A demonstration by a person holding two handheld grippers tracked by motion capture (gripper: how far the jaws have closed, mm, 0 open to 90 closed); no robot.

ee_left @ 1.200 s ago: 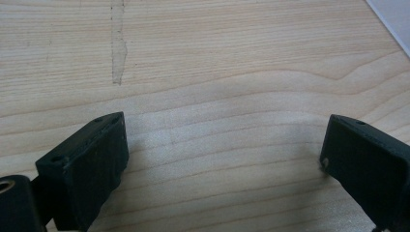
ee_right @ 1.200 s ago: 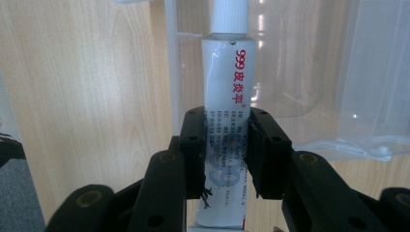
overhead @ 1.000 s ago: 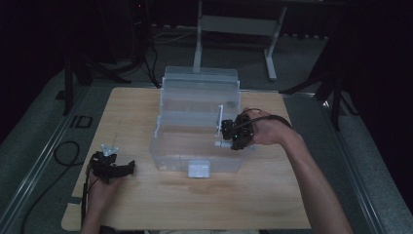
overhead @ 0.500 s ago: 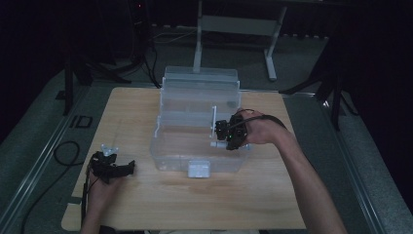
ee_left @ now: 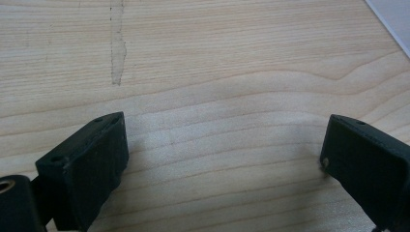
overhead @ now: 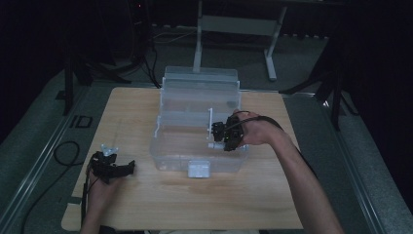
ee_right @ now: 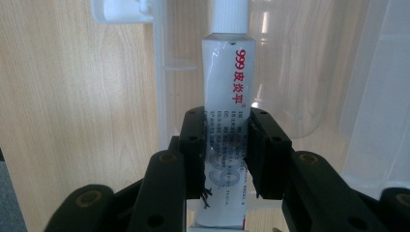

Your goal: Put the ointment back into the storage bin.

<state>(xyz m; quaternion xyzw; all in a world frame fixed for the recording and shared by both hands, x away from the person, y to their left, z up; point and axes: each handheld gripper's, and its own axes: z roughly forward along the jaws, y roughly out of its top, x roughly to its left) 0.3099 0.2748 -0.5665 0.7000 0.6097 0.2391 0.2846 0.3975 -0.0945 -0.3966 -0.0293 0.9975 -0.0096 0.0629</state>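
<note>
Clearly the right claw (ee_right: 226, 145) clamps a white tube (ee_right: 227, 96), cap cut off, above the clear box (overhead: 195, 126); left claw (ee_left: 222, 159) gapes.

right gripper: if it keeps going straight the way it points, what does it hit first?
Likely the clear plastic box: the right gripper, shut on the white tube, points into it, cap toward the white latch. Depth is unclear.

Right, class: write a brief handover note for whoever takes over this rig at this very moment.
Right tool: shut on the white plastic ointment tube with red lettering, held over the clear plastic storage box, cap pointing away from the tool.
Left tool: open, holding nothing, low over the light wooden table to the left of the box.
Done: tube gripped.
Left: probably set the tube down inside the box and release.
</note>
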